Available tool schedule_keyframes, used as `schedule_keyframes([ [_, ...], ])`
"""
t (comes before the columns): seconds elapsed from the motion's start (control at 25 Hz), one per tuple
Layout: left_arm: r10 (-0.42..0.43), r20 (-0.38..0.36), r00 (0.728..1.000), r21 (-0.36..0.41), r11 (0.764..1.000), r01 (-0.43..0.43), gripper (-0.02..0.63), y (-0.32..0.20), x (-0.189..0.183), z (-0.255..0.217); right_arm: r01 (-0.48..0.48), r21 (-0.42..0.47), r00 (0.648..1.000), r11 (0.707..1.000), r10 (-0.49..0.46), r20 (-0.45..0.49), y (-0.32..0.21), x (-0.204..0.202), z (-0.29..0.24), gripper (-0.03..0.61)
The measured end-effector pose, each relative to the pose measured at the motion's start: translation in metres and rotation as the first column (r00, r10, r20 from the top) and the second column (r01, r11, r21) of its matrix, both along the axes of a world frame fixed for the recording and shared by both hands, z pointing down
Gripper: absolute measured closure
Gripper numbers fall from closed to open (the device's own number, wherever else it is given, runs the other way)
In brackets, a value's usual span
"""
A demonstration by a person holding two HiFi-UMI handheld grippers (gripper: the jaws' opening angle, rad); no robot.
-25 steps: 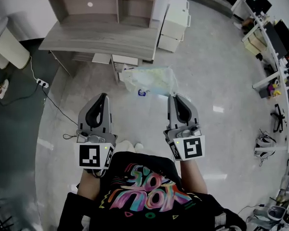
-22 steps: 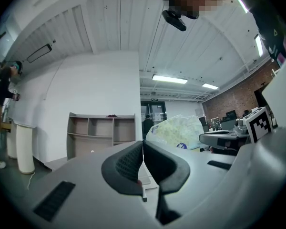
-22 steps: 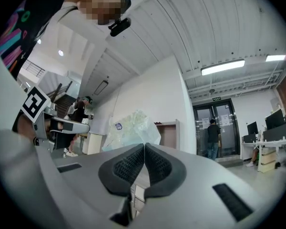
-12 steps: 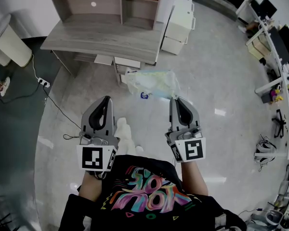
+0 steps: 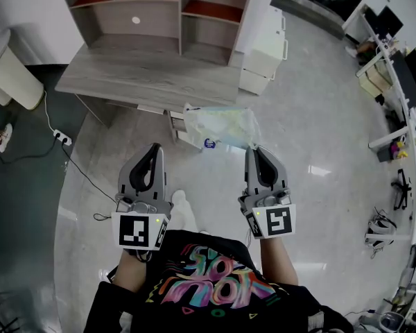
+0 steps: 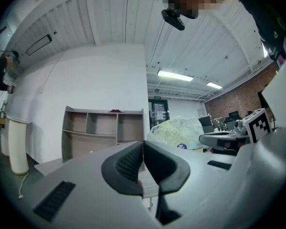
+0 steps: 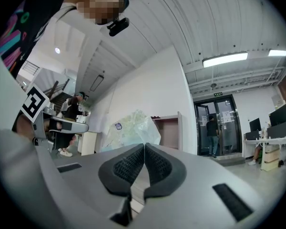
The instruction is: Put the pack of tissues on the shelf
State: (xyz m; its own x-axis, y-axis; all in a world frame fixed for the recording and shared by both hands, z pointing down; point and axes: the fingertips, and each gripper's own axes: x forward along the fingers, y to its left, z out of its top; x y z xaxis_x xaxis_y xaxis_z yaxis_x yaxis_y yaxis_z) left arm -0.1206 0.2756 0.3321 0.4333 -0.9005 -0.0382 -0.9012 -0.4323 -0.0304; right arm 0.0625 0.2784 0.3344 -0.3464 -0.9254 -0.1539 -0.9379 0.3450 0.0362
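Left gripper (image 5: 154, 146): jaws together, nothing between them. Right gripper (image 5: 255, 150): jaws together, and they look pinched on the wrapper corner of the pack of tissues (image 5: 222, 125), which hangs off the floor right at those fingertips. The pack's long axis runs crosswise, from the right fingertips out toward the left gripper's side. Shelf (image 5: 159, 5) is straight ahead beyond the pack, slightly left, across the desk top (image 5: 145, 71). The right hand carries; the next move is forward and up.

Shelf (image 5: 152, 23) top cropped (tissue pack (image 5: 222, 125) label illeg.).
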Motion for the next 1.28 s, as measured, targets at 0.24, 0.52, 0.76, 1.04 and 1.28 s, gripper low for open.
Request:
schedule_keyframes([
  [0.24, 0.032, 0.008, 0.999, -0.006, 0.999, -0.032, 0.589, -0.087, -0.023, -0.003, -0.039, -0.004, 0.999, 0.999, 0.039, -0.001, -0.084, -0.02, -0.006, 0.561],
  [0.52, 0.065, -0.002, 0.998, 0.001, 0.998, -0.065, 0.589, -0.153, -0.044, -0.007, -0.091, 0.004, 0.996, 0.996, 0.091, 0.009, -0.146, -0.036, -0.01, 0.561],
  [0.76, 0.09, 0.014, 0.996, -0.016, 0.996, -0.09, 0.589, -0.184, -0.052, 0.002, -0.111, -0.006, 0.994, 0.994, 0.111, 0.008, -0.176, -0.043, -0.008, 0.561],
  [1.04, 0.075, 0.015, 0.997, -0.037, 0.997, -0.074, 0.589, -0.227, -0.034, 0.017, -0.086, -0.045, 0.996, 0.995, 0.086, -0.005, -0.221, -0.023, 0.013, 0.561],
  [1.28, 0.026, 0.011, 1.0, -0.041, 0.999, -0.026, 0.589, -0.278, 0.0, 0.016, -0.035, -0.038, 0.999, 0.999, 0.034, -0.037, -0.285, 0.01, 0.014, 0.561],
])
